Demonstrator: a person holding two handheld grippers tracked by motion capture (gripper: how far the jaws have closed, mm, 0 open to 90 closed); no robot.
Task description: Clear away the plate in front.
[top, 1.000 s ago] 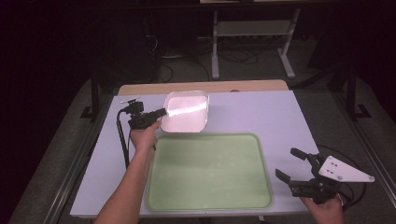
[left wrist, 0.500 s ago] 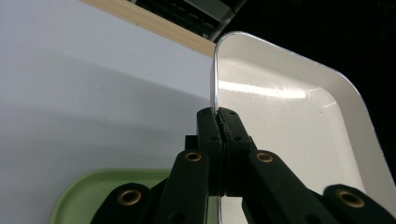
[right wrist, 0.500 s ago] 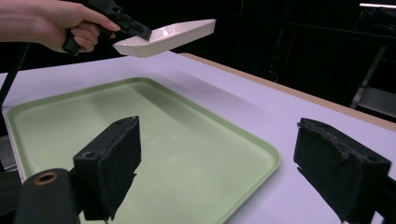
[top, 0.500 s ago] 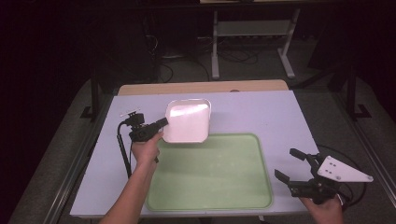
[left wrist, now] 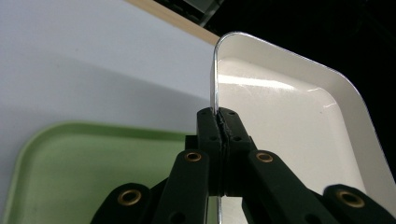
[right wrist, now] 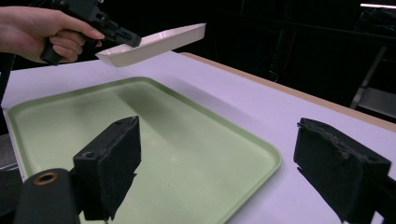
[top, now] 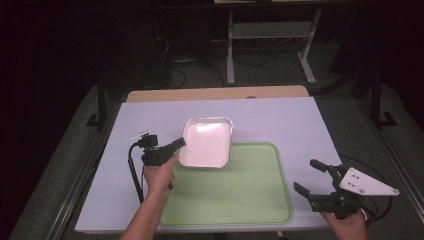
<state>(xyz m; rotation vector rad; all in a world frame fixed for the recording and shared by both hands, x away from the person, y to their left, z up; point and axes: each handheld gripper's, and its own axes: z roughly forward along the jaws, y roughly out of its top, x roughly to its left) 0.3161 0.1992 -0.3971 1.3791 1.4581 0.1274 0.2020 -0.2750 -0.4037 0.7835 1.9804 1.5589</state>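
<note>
Both grippers show from above: the left gripper [top: 176,145], jaws clamped on the white dish [top: 206,142] rim, has carried it nearer, over the green tray [top: 260,200] far edge, while the right gripper [top: 306,177] waits spread wide.

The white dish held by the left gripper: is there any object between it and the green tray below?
Nothing visible. The white dish, clamped at its rim by the left gripper, hangs in the air over the far left corner of the green tray, whose surface is bare.
</note>
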